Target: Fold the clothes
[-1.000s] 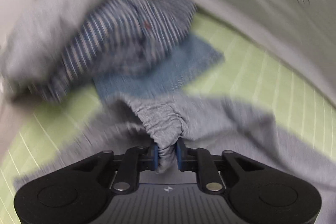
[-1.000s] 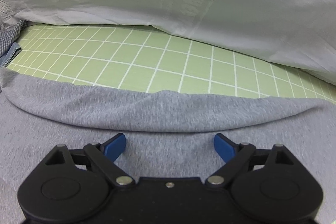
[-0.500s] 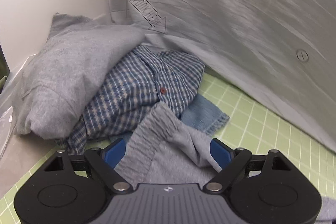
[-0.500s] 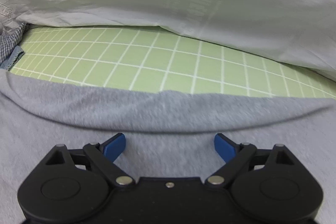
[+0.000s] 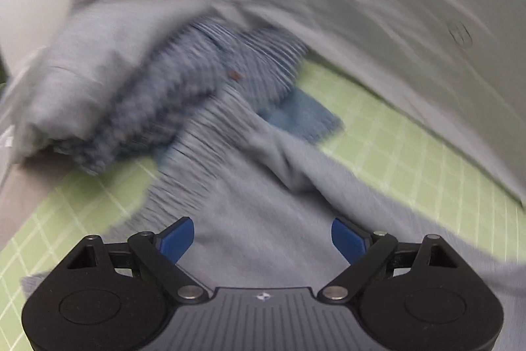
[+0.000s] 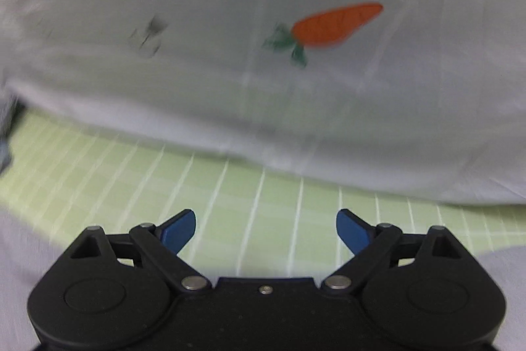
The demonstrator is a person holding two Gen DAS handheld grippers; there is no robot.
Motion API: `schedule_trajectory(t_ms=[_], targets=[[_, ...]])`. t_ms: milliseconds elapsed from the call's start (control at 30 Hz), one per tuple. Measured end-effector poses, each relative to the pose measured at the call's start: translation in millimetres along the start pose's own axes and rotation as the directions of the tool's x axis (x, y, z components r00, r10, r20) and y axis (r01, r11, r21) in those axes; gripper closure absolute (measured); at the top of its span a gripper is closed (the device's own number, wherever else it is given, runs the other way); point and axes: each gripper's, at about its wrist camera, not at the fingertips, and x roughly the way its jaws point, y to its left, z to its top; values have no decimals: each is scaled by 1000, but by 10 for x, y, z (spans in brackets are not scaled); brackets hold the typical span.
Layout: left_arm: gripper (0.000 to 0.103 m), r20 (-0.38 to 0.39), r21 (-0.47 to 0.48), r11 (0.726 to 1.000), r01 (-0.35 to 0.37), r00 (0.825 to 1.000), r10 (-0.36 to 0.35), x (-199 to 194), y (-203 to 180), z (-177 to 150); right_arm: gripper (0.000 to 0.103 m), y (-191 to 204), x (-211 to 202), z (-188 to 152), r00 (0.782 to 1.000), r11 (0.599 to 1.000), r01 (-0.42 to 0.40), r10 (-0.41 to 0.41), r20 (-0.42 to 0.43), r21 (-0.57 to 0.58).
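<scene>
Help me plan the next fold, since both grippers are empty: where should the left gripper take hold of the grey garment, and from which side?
Probably the ribbed elastic band of the grey garment. It lies ahead of the open left gripper, raised in gathered ridges that the fingers could pinch. Come forward and down from the near side, away from the checked shirt behind.

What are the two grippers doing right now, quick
Left gripper: open, holding nothing, over the grey garment.
Right gripper: open, holding nothing, over the green mat.
</scene>
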Motion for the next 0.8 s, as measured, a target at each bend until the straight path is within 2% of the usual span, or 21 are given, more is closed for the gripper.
schedule_trajectory(t_ms=[100,267,333,467,533,667,800], targets=[[12,-42,122,991,48,998,-43,70,-297,-86,7,-18,-224,-265,999,999,29,-29,-21,22],[12,-81,264,960,98,994,-79,244,-757,-159,6,22,-220,-571,994,996,-30,39,-106,80],[12,-85,298,948,114,992,-93,332,-894,-143,3,93,-162,-595,994,997,-35,41,-102,67],[9,-73,303,945,119,992,-101,572,-1068,-16,0,173,49,-434,997,997,-57,59,-59,44],[9,-51,275,955,115,993,-105,691,-1113,115,0,178,212,-299,997,997,-63,65,-33,45],[9,16,202,978,55,998,-59,765,-1194,425,1,158,483,-27,999,998,-49,49,4,42],[9,53,183,978,102,992,-114,495,-1266,537,1,40,225,24,997,997,-35,30,71,69]])
